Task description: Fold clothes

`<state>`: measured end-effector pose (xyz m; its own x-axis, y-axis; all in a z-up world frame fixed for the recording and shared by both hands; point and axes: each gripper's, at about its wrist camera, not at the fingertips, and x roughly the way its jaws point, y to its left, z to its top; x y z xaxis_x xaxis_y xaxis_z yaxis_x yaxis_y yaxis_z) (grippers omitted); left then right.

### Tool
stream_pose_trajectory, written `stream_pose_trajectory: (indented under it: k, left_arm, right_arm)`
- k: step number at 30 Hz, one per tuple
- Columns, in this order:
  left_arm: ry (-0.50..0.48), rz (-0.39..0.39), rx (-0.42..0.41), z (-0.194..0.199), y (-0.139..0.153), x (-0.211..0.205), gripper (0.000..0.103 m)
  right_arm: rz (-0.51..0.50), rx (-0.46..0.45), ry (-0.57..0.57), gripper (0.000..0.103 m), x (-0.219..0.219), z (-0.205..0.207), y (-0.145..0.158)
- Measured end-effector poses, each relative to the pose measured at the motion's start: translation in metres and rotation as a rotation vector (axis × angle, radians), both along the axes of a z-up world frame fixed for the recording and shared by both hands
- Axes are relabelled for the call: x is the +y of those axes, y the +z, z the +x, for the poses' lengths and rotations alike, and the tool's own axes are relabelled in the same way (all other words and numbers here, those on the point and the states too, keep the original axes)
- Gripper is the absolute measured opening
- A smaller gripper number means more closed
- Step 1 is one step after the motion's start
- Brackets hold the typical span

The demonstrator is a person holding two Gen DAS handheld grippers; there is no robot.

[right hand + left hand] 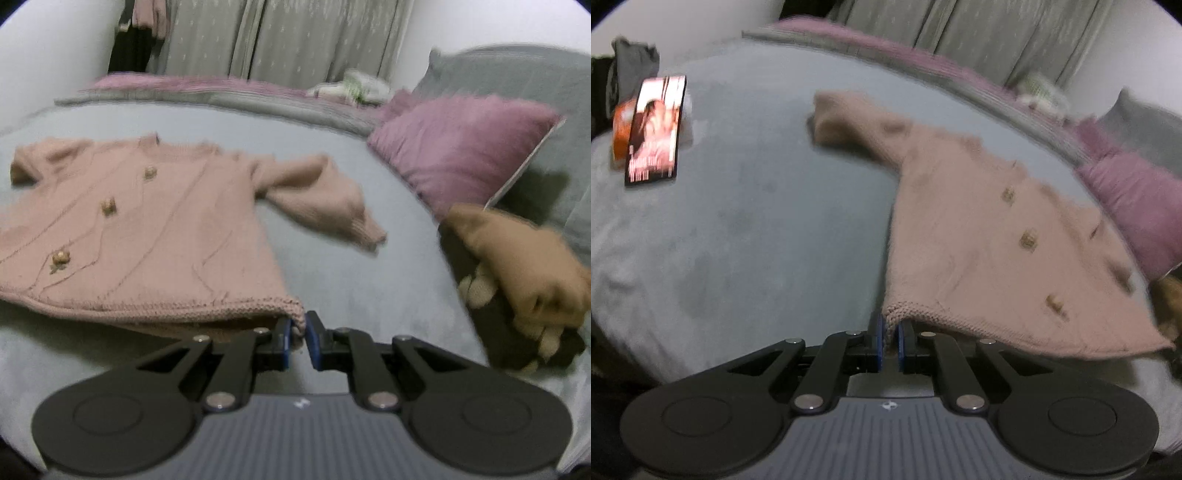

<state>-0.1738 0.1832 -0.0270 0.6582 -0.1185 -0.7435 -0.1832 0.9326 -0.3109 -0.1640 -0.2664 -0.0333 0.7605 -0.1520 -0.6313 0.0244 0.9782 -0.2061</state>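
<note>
Left hand-held gripper [890, 334] has its blue-padded fingers drawn together on the near left corner of the hem of a pink knitted cardigan [982, 236]; the knit edge sits pinched between the pads, lifted a little off the bed [746, 229]; right hand-held gripper [298, 334] is likewise clamped on the opposite hem corner of the same cardigan [147, 236], a fold of ribbed edge showing between its two pads. Between the two grips the hem hangs slightly raised, while the body of the garment lies spread face up on the grey bedspread; small gold buttons [109, 206] run in a line down its front; one sleeve [846, 123] stretches out to the far left in the left wrist view, and the other sleeve [325, 199] lies bent out to the right in the right wrist view. A purple pillow [458, 147] leans near that right sleeve, with a grey cushion [524, 77] behind it; a brown soft toy [517, 258] rests on a dark item just beside the pillow, at the bed's right edge. Far left on the bed, well apart from the cardigan, lies a dark printed card or booklet [655, 131] over something orange; its print is too blurred to read. Grey curtains [284, 37] hang behind the bed; both views are blurred.
</note>
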Motion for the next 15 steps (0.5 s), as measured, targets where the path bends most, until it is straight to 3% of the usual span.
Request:
stream_pose_trajectory:
  k: [4,10,12,15]
  left_arm:
    - [-0.008,0.037,0.044,0.002,-0.026,-0.007,0.008]
    - [-0.024,0.013,0.038,-0.003,-0.024,-0.008,0.014]
    - [-0.024,-0.014,0.042,-0.005,-0.022,-0.007,0.017]
    - [-0.032,-0.045,0.037,-0.011,-0.018,-0.009,0.019]
  right_arm:
    - [0.033,0.06,-0.015,0.01,-0.002,0.001,-0.022]
    - [0.069,0.089,-0.027,0.014,-0.003,-0.003,-0.03]
    - [0.081,0.091,-0.025,0.03,-0.003,-0.007,-0.027]
    - [0.149,0.095,-0.015,0.041,-0.006,-0.012,-0.021]
